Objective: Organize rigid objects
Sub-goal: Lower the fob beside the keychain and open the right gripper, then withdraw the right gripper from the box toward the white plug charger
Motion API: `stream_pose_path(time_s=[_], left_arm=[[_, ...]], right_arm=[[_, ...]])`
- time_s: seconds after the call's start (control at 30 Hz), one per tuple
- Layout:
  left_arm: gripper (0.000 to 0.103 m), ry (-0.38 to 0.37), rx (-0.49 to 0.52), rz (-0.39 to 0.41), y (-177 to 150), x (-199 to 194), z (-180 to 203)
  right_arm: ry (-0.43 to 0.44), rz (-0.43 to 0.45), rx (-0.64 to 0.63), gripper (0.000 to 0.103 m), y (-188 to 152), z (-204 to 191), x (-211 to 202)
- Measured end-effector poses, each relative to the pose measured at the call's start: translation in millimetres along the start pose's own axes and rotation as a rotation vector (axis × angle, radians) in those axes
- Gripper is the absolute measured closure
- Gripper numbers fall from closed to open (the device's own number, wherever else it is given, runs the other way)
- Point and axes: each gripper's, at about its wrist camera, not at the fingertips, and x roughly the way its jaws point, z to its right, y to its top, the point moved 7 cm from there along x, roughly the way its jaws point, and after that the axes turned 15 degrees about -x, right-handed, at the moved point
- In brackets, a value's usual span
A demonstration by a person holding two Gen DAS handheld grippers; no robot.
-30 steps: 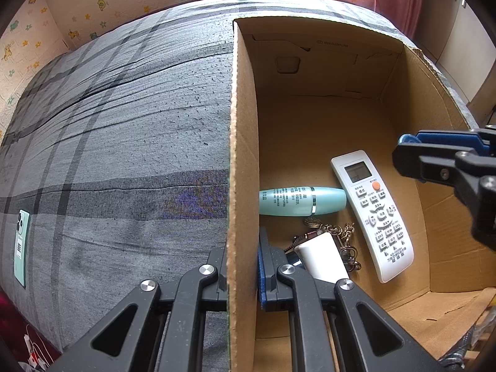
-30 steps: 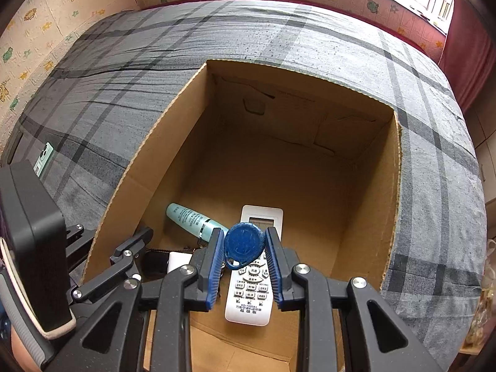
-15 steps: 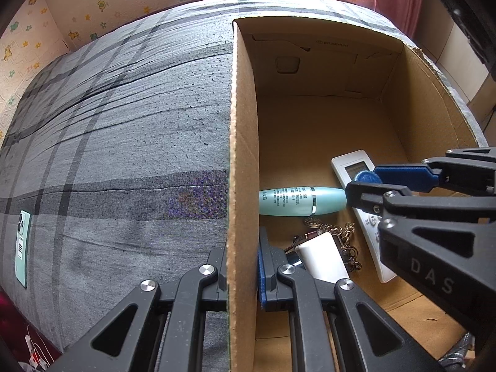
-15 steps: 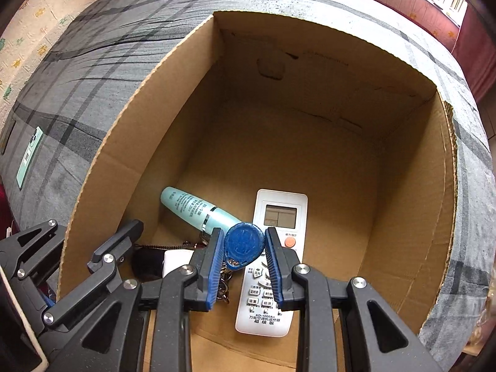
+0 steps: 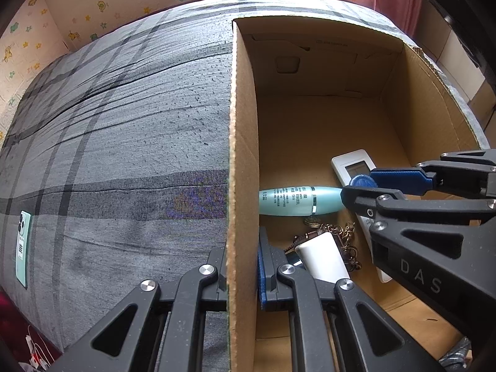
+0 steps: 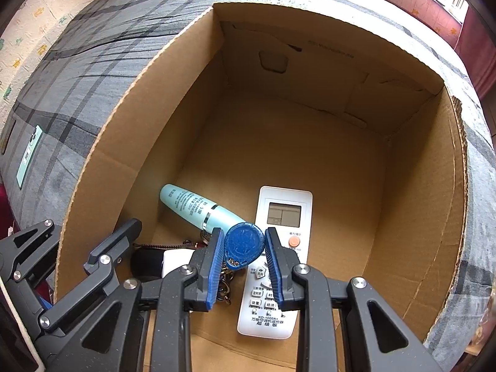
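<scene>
1. Right tongs (image 6: 243,259): narrow, clamped on a blue key fob (image 6: 244,245). The pads (image 6: 215,262) press the two edges of the flat teardrop disc. A key ring with chain hangs below the fob.
2. Left tongs (image 5: 243,268): narrow, clamped on the left wall (image 5: 241,161) of the cardboard box (image 6: 412,217), one finger outside and one inside. This grip steadies the box.
3. Fob position: held above the box floor, inside the rim, over the near end of the contents. It is just above the tip of the teal tube (image 6: 198,209) and the left edge of the white remote (image 6: 279,248).
4. Other contents: a white charger (image 5: 322,257) and a brass chain (image 5: 344,235) lie at the near left corner of the box, beside the tube.
5. Handling, judged: the fob is light, stiff plastic and will not crush. Its faces look smooth, so the edge grip can let it pivot or slip. A grip across the flat faces, near the middle, would hold more securely.
6. The hanging ring can swing and snag on the brass chain below. Release low, over bare cardboard.
7. Outside the box: a grey plaid bed (image 5: 124,124) carries it. A green phone (image 5: 23,245) lies near the bed's left edge, well apart from the box, and is probably not yet sorted.
</scene>
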Motion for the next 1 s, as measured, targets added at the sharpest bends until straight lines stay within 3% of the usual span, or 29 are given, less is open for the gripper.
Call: stream_pose_path(time_s=[0.1, 0.2, 0.33, 0.63, 1.0], left_arm=[[0.091, 0.001, 0.001, 0.000, -0.3, -0.2, 0.4], [0.091, 0.003, 0.002, 0.001, -0.3, -0.1, 0.2], [0.091, 0.002, 0.000, 0.000, 0.4, 0.1, 0.1], [0.091, 0.003, -0.001, 0.000, 0.8, 0.4, -0.7], [0.091, -0.002, -0.004, -0.003, 1.1, 0.4, -2.7]], right_arm=[[-0.002, 0.012, 0.006, 0.072, -1.8, 2.6, -4.3], [-0.008, 0.041, 0.018, 0.050, -1.8, 4.9, -12.5], [-0.019, 0.071, 0.030, 0.030, -1.9, 8.4, -22.6], [-0.036, 0.117, 0.035, 0.010, -8.4, 13.9, -40.3], [-0.091, 0.161, 0.050, 0.002, -17.4, 25.4, -67.3]])
